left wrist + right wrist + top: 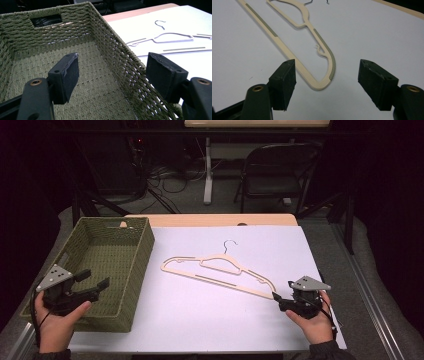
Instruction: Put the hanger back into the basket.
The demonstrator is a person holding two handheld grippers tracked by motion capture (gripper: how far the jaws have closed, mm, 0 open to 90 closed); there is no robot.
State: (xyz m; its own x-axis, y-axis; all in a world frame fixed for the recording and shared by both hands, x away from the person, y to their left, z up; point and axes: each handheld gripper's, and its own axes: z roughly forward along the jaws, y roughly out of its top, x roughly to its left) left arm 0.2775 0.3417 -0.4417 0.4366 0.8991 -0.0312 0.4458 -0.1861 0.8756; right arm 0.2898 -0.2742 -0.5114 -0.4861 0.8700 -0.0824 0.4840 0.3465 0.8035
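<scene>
High view: right tool (278, 296) sits low at the near right of the tabletop (200, 330), jaws spread wide, nothing gripped, tips right at the near end of the cream hanger (218, 270). Right gripper view puts that rounded hanger end (319, 86) between the two open jaws, lying flat on the white sheet (367, 37), with no pad pressing on it. Hanger runs diagonally away toward the far left, its metal hook (230, 243) pointing to the far side. Left tool (95, 279) is also released, jaws wide apart, held over the near part of the green woven basket (145, 247) at the left edge. Left gripper view shows the basket's right wall (120, 57) running between its jaws, hanger (172, 37) well beyond it. Past the tabletop: a folding chair (277, 170), a table leg and cables on the floor, all dark.
</scene>
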